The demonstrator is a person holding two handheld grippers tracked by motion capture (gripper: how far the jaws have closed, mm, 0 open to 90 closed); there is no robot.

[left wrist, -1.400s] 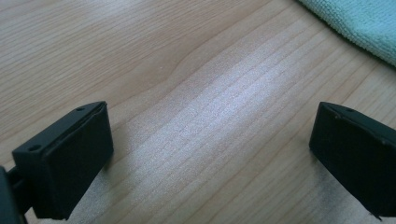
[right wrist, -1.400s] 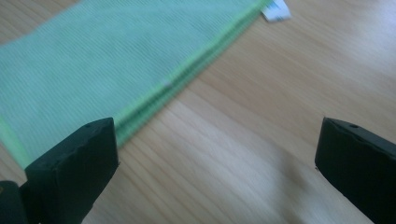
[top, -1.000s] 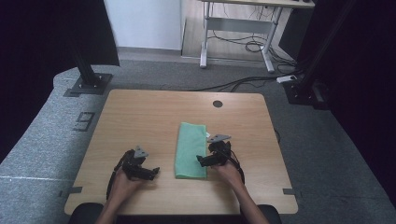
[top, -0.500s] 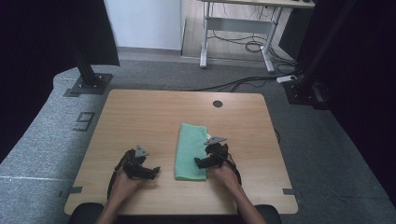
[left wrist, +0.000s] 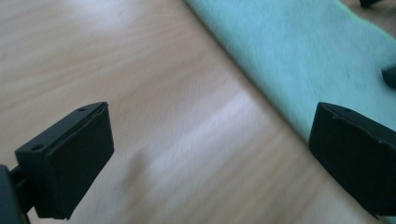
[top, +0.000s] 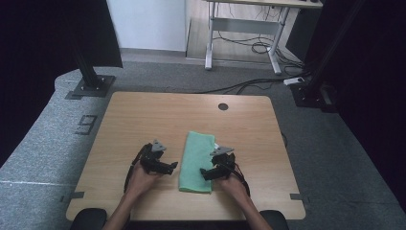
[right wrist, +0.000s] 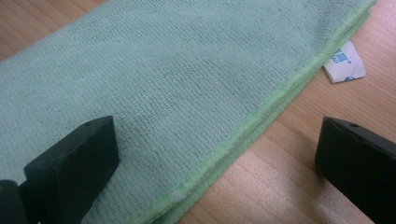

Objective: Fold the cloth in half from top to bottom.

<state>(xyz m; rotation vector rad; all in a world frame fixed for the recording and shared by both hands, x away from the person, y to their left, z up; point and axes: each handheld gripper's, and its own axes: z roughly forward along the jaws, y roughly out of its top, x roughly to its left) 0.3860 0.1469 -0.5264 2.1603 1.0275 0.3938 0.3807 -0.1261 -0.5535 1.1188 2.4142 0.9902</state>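
Both grippers hold their jaws spread wide and empty over the wooden table [top: 143, 115], the left gripper [top: 168, 166] just beside the folded green cloth [top: 197, 160] and the right gripper [top: 207, 173] straddling its near right edge, having slid toward the person since a second ago.

A light wooden table [top: 143, 115] with rounded corners stands on grey carpet [top: 43, 143]; a round dark cable hole [top: 223, 106] sits near its far edge. Black curtains [top: 48, 33] hang at the left and right sides, each beside a black stand on a base plate [top: 91, 86]. Beyond, a white wall [top: 148, 24] meets a wood floor, where a metal-framed desk [top: 244, 33] stands over loose cables [top: 258, 48]. A black cable [top: 239, 87] crosses the carpet.
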